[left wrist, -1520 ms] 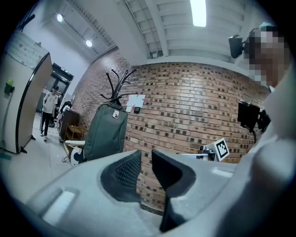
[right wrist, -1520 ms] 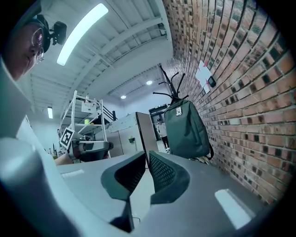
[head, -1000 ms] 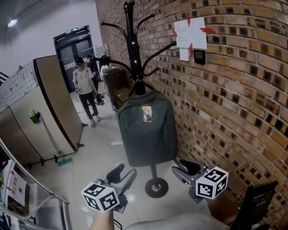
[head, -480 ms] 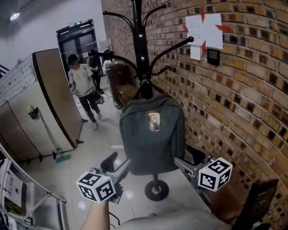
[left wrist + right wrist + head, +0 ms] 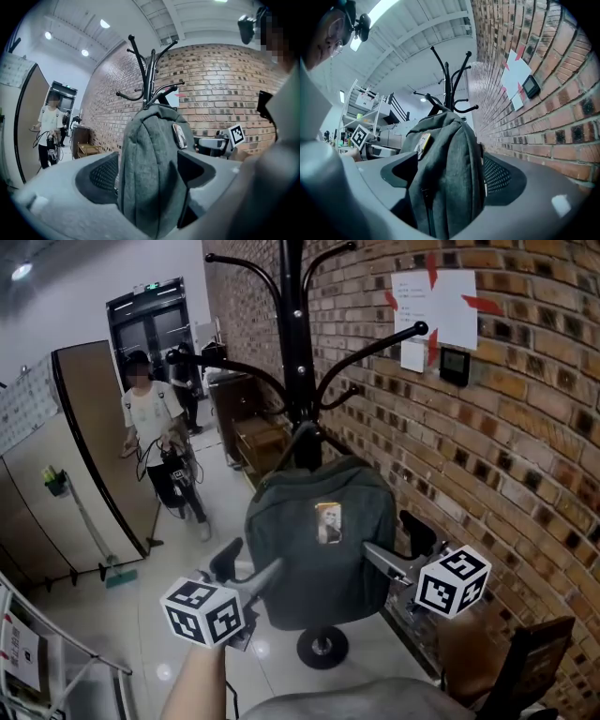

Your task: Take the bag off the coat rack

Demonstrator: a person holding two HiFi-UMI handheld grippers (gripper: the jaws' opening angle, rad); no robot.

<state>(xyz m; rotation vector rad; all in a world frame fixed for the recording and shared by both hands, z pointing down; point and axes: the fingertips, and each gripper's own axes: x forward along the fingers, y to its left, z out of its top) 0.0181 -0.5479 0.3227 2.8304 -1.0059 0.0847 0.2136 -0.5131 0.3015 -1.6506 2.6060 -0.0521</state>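
reaching in from both sides, i have the left gripper (image 5: 253, 559) and the right gripper (image 5: 389, 535) flanking the grey bag (image 5: 314, 563), which hangs by its top loop from the black coat rack (image 5: 297, 362) and rests against the pole, its lower edge well above the round base (image 5: 322, 650) on the floor. both sets of jaws have just been opening and now stand spread wide. in the left gripper view the bag's side fills the gap between my jaws, the mesh pad (image 5: 104, 173) on one side sits just beside the fabric, and i cannot tell whether it touches. in the right gripper view the other side of the bag, with its zip running down, stands between the jaws, and the mesh pad (image 5: 499, 174) next to the wall is apart from the cloth. neither gripper squeezes the bag. a small pale patch (image 5: 328, 521) shows on the bag's front, facing me. the brick wall (image 5: 516, 465) runs close along the right of the rack, with a white paper (image 5: 433, 307) taped to it in red and a small dark panel (image 5: 456, 365) just below. farther back on the left a person (image 5: 152, 432) in a white shirt stands near a tan partition (image 5: 94, 446), with a mop (image 5: 89, 531) leaning against it.
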